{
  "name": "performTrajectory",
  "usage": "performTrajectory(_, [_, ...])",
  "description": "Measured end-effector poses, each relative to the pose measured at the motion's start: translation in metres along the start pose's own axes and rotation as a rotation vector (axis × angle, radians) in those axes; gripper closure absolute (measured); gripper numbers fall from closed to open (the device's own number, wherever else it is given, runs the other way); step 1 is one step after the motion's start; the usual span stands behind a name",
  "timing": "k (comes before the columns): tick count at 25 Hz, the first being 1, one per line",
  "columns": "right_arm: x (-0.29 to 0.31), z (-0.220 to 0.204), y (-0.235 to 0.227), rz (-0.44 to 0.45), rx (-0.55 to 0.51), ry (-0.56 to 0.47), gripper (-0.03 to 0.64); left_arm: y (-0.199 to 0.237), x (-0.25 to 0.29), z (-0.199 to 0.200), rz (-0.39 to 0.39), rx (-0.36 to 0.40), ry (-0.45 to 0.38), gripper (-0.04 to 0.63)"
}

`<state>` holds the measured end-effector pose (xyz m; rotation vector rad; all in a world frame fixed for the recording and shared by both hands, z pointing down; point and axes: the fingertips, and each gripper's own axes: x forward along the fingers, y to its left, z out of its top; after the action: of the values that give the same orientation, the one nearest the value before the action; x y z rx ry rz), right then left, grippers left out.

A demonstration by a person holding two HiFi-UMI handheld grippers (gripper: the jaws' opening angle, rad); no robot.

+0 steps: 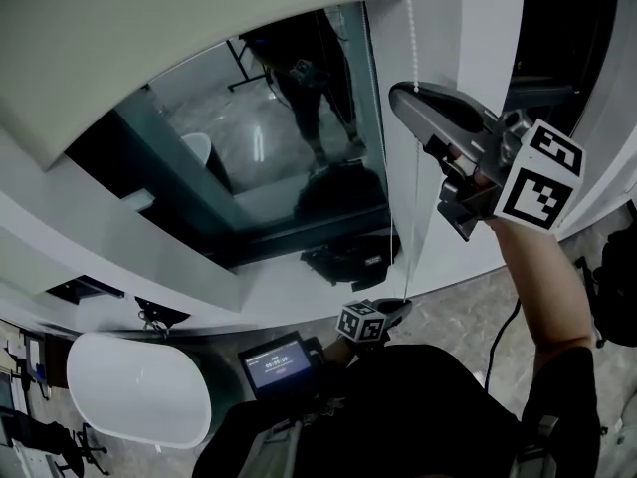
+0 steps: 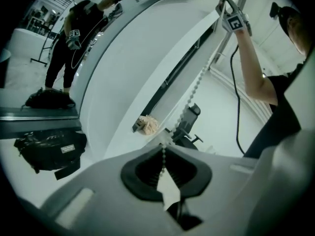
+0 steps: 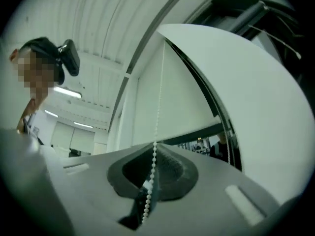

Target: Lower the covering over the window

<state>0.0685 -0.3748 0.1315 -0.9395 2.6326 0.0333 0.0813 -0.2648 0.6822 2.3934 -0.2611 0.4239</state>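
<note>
A white roller blind [image 1: 149,38] covers the top of the dark window [image 1: 279,137], its lower edge partway down the glass. A white bead chain [image 1: 413,38] hangs at the window's right side. My right gripper [image 1: 400,96] is raised high, its tip at the chain. In the right gripper view the jaws [image 3: 154,149] are shut on the bead chain [image 3: 158,107], which runs up to the blind [image 3: 236,92]. My left gripper [image 1: 400,305] is lower, near my body, shut on the same chain [image 2: 197,87] between its jaws [image 2: 164,149].
A white window sill [image 1: 199,297] curves below the glass. A white oval table [image 1: 139,386] and a small screen device [image 1: 279,364] lie at the lower left. A black bag [image 2: 49,149] rests by the window. A cable [image 1: 498,332] hangs from my right arm.
</note>
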Motion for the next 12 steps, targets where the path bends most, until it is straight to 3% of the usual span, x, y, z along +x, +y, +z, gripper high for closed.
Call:
performTrajectory(4, [-0.015,0.005,-0.003,-0.068,-0.148,-0.087,0.614,0.013,-0.013,0.004,0.026,-0.046,-0.022,0.589])
performTrajectory(8, [-0.039,-0.037,0.003,-0.172,-0.563,0.009,0.617,0.036,-0.013,-0.031,0.14,-0.041,0.087,0.589])
performTrajectory(9, [-0.049,-0.061,0.0,-0.19,-0.59,0.054,0.617,0.046,-0.014,-0.043,0.178,-0.041,0.097,0.588])
performTrajectory(12, [-0.095,-0.156,-0.03,-0.279,-0.486,0.218,0.617,0.073,-0.036,-0.045,0.263,-0.071,0.014,0.586])
